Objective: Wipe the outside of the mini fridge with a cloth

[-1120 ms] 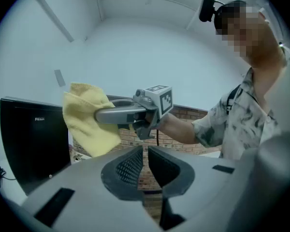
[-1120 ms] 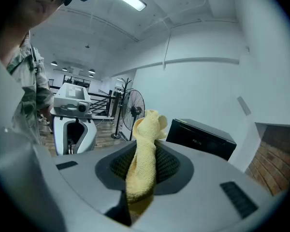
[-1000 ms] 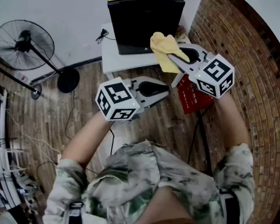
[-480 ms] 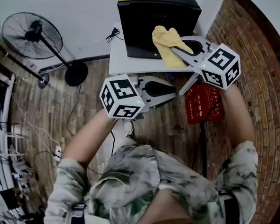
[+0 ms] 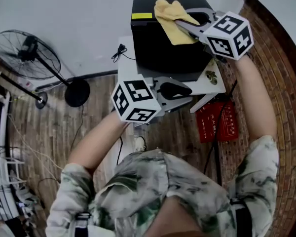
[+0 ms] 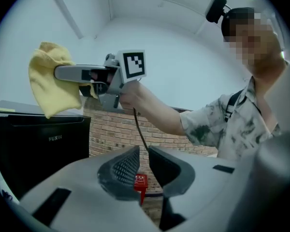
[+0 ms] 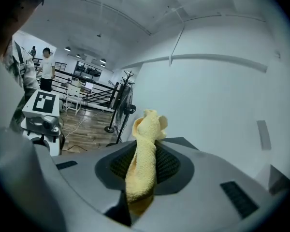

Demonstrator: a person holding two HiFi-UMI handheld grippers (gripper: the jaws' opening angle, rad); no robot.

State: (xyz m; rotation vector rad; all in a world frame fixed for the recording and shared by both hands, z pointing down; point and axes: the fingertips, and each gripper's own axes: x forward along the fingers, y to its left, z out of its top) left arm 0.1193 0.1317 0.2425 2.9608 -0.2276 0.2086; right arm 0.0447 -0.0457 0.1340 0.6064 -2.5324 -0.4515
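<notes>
While the yellow cloth (image 7: 144, 158) is pinched between the jaws of the right tool (image 5: 181, 24) — bunched up past the pads and drooping below them — it hangs over the top of the black mini fridge (image 5: 167, 58); whether it touches that top I cannot tell. The fridge stands on a white bench (image 5: 126, 69) by the wall, and the left tool (image 6: 144, 154) hangs lower, before the fridge's front, its jaws a narrow gap apart with nothing between them.
</notes>
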